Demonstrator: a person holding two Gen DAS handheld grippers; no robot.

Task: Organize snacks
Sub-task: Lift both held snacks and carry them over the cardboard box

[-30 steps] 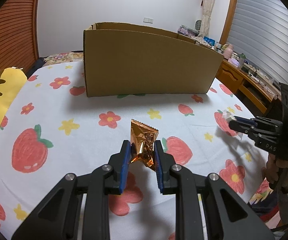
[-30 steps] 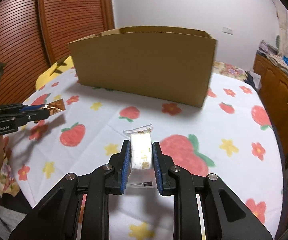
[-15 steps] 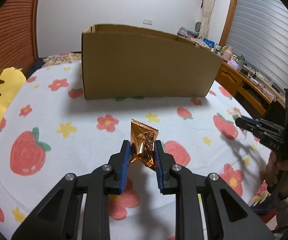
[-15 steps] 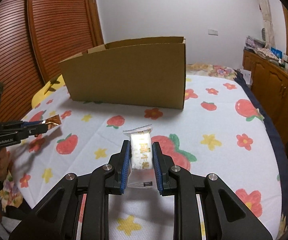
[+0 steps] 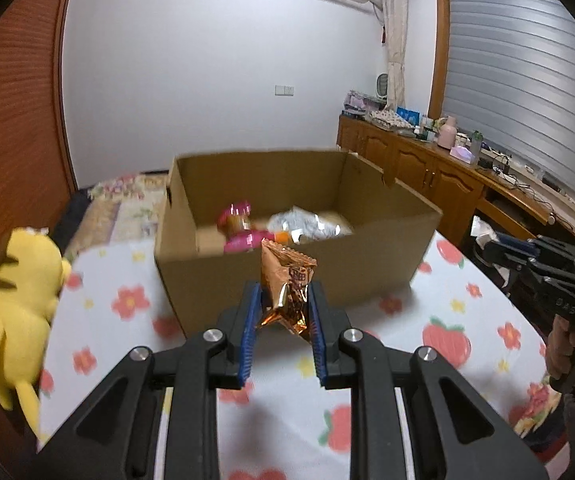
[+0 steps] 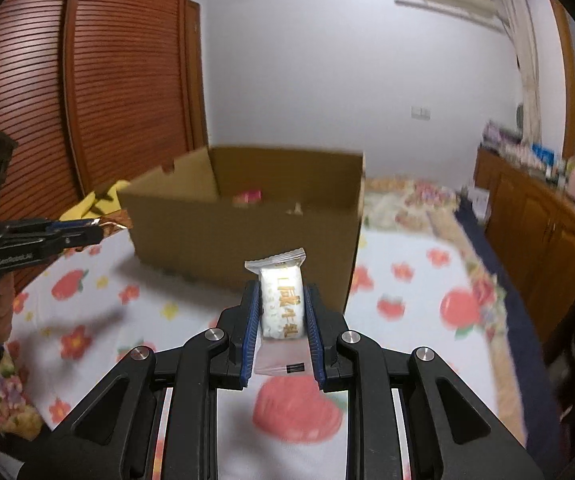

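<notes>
While you faced the cardboard box [image 5: 295,276] | left hand-held gripper [image 5: 283,312] clamped orange foil packet [image 5: 287,280] | right hand-held gripper [image 6: 279,312] clamped white wrapped snack [image 6: 281,300] | both near the box's near wall, above the worktop [image 5: 427,364]

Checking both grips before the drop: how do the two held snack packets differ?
The orange foil packet in the left gripper is shiny, crumpled and irregular; the white wrapped bar in the right gripper is smooth, rectangular, with clear sealed ends. Both stand upright, pinched between blue-padded fingers, short of the cardboard box.
</notes>
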